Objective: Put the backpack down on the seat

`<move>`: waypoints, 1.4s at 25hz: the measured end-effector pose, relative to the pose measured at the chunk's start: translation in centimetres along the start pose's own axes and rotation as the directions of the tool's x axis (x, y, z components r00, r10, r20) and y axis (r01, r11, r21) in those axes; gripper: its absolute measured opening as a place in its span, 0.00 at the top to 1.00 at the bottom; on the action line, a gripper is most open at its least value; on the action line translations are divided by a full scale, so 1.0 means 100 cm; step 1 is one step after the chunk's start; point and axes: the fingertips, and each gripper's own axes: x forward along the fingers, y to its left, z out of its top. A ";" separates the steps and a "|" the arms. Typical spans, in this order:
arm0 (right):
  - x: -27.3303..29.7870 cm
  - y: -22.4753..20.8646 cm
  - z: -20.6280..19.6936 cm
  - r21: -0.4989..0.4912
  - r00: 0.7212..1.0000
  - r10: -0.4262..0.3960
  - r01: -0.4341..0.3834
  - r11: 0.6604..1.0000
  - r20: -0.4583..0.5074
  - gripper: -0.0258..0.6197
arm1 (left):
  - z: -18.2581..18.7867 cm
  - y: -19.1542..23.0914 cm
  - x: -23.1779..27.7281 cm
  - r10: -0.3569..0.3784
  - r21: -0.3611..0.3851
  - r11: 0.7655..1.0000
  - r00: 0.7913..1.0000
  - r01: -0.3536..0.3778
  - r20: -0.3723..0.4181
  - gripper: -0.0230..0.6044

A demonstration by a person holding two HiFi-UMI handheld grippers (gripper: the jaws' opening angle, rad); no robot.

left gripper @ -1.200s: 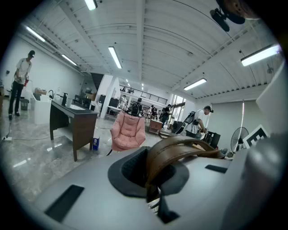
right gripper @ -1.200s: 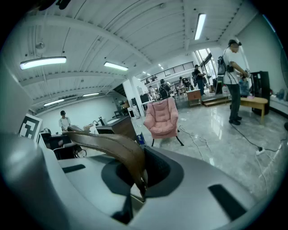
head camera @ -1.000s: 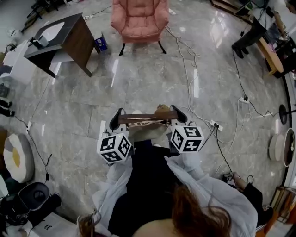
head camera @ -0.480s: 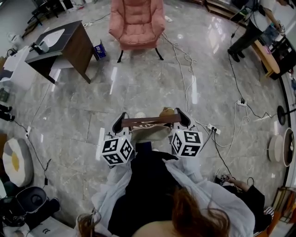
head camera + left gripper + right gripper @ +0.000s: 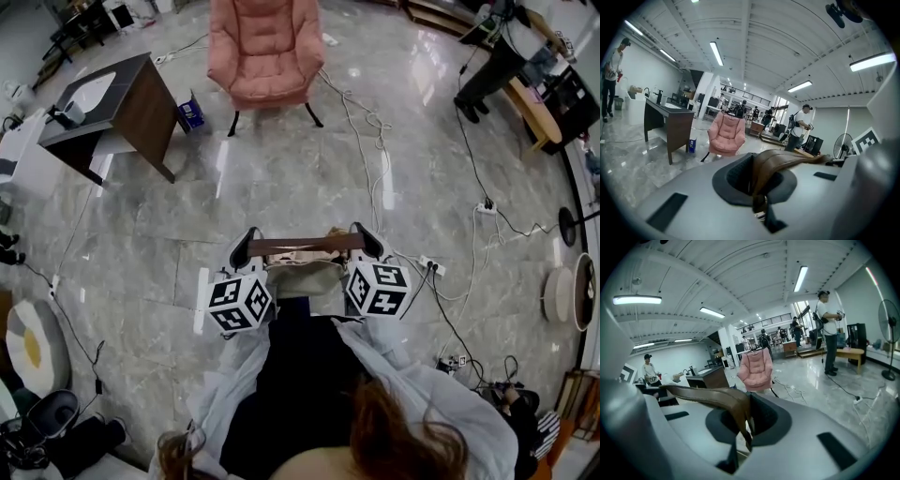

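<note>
in the head view, the left claw (image 5: 244, 246) and the right claw (image 5: 364, 240) are held level in front of the person, and a brown strap (image 5: 305, 245) is stretched taut between them. its long axis runs from side to side, square to the way ahead. the pale backpack (image 5: 306, 276) is seen hanging just beneath the strap, close against the person's body and clear of the floor (image 5: 281, 187). the pink armchair (image 5: 265, 47) is found straight ahead and a little toward the left claw's side, well apart from the bag, with open marble floor and a loose white cable (image 5: 370, 131) lying between. a dark worktop (image 5: 112, 103) stands off to the left of the armchair. neither claw is markedly nearer the seat, though the left is judged slightly better lined up with it. in the left gripper view, the jaws are clenched on the strap, which is folded into the dark recess and led off to the right; the armchair is seen ahead, left of the jaw line, facing the claw. in the right gripper view, the jaws are likewise clamped on the strap's other end, led off to the left, and the armchair is seen almost dead ahead above the jaws. the seat is judged to be reached only by carrying the bag forward, with the strap kept crosswise to the armchair's front.
</note>
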 end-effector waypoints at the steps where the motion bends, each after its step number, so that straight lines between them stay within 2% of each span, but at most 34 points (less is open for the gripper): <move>1: 0.008 -0.002 0.004 -0.007 1.000 -0.003 0.003 1.000 -0.003 0.95 | 0.001 0.003 0.010 0.003 -0.002 1.000 1.000 -0.003 -0.009 0.94; 5: 0.044 -0.004 0.028 -0.030 1.000 -0.007 0.007 1.000 -0.010 0.95 | 0.012 0.017 0.051 0.018 -0.020 1.000 0.998 -0.020 -0.054 0.94; 8: 0.072 -0.007 0.051 -0.038 1.000 -0.023 0.023 0.999 0.005 0.95 | 0.026 0.023 0.083 0.003 -0.027 1.000 0.998 -0.005 -0.063 0.94; 13: 0.116 -0.008 0.089 -0.034 0.999 -0.034 0.035 0.999 0.034 0.95 | 0.053 0.034 0.131 -0.021 0.002 1.000 0.998 0.022 -0.065 0.94; 17: 0.152 -0.004 0.104 -0.058 0.999 -0.039 0.040 0.998 0.020 0.95 | 0.070 0.051 0.165 -0.042 0.033 0.998 0.996 0.044 -0.072 0.94; 28: 0.255 0.022 0.141 -0.096 1.000 0.007 -0.005 0.995 0.018 0.95 | 0.118 0.111 0.252 -0.052 0.046 0.997 0.997 0.054 -0.061 0.94; 35: 0.298 0.035 0.169 -0.068 0.999 0.026 -0.024 0.997 0.028 0.95 | 0.148 0.132 0.283 -0.063 0.056 0.996 0.998 0.064 -0.024 0.94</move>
